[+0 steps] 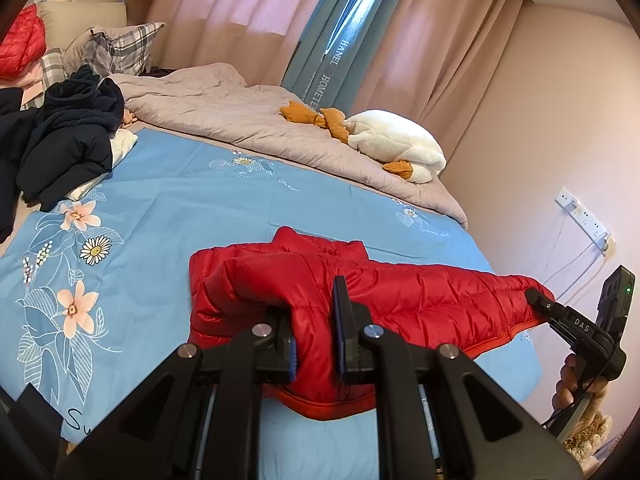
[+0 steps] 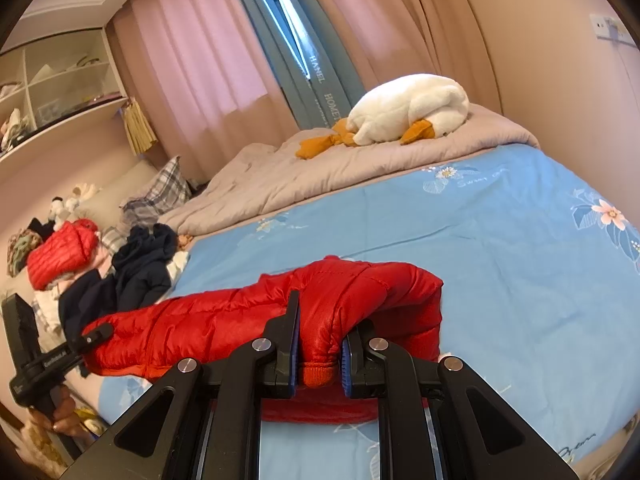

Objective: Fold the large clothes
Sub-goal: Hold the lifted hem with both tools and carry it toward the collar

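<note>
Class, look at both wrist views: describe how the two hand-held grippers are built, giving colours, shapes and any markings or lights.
The left hand-held gripper is matte black with angular linkage arms, round silver pivot bolts and blue ribbed pads inside flat fingers. The right hand-held gripper is built the same; seen from the left wrist view, its body carries white "DAS" lettering and a small green light.

We read "HANEL" and "HOME…" on the blue curtain (image 1: 336, 64), "DAS" on the right gripper (image 1: 538, 300), and "Sweet" faintly on the sheet (image 2: 476, 182).

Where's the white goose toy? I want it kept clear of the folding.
In both views the goose toy lies on the grey quilt by the curtains, far beyond the red jacket.
</note>
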Motion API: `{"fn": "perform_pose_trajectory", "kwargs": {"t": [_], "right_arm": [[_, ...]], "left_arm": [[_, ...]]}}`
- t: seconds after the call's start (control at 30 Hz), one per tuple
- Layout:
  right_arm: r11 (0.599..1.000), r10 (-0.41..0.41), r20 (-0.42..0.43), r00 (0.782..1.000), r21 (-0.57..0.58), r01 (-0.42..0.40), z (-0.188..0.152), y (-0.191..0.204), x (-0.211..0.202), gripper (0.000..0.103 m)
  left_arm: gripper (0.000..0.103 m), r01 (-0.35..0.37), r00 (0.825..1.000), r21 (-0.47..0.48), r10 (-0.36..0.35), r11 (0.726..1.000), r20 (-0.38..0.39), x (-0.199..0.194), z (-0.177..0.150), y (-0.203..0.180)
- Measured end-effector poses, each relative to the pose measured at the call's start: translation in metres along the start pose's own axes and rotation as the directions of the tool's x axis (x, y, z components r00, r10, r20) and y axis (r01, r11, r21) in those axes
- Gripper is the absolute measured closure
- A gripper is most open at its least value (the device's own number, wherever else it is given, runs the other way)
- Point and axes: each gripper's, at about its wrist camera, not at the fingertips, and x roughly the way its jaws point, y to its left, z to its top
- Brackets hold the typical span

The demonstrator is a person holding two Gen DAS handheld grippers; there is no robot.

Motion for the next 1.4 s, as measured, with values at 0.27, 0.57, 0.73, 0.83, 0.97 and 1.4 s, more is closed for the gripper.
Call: {"fn": "perform_pose_trajectory", "kwargs": {"t": [0.27, 0.57, 0.73, 0.83, 0.97, 1.4], "right_arm": [[1.000, 0.000, 0.000, 1.000, -0.003, 0.000, 0.001, -0.001, 0.004, 0.087], [1.000, -0.004, -0.002, 1.000, -0.009, 0.004, -0.002, 0.001, 0.009, 0.087], [1.000, 0.002, -0.003, 1.000, -0.009, -0.002, -0.002, 0.001, 0.013, 0.087], [1.000, 0.002, -0.003, 1.000, -0.010, -0.002, -0.002, 0.001, 0.014, 0.087], [1.000, 0.002, -0.005, 1.000, -0.010, -0.002, -0.001, 0.002, 0.016, 0.087], [1.000, 0.000, -0.018, 1.000, -0.004, 0.000, 0.001, 0.003, 0.030, 0.087]], "left_arm": [[0.090, -0.010, 1.000, 0.004, 0.010, 1.000, -0.002, 0.003, 0.002, 0.001], [0.090, -0.025, 1.000, 0.004, 0.025, 1.000, -0.006, 0.008, 0.005, 0.003], [0.090, -0.030, 0.999, 0.002, 0.030, 1.000, -0.010, 0.011, 0.006, 0.003], [0.090, -0.037, 0.999, 0.001, 0.037, 0.999, -0.012, 0.014, 0.008, 0.003], [0.090, -0.040, 0.999, 0.001, 0.040, 0.999, -0.014, 0.019, 0.010, 0.004], [0.090, -0.063, 0.998, 0.000, 0.063, 0.998, -0.027, 0.040, 0.020, 0.005]]}}
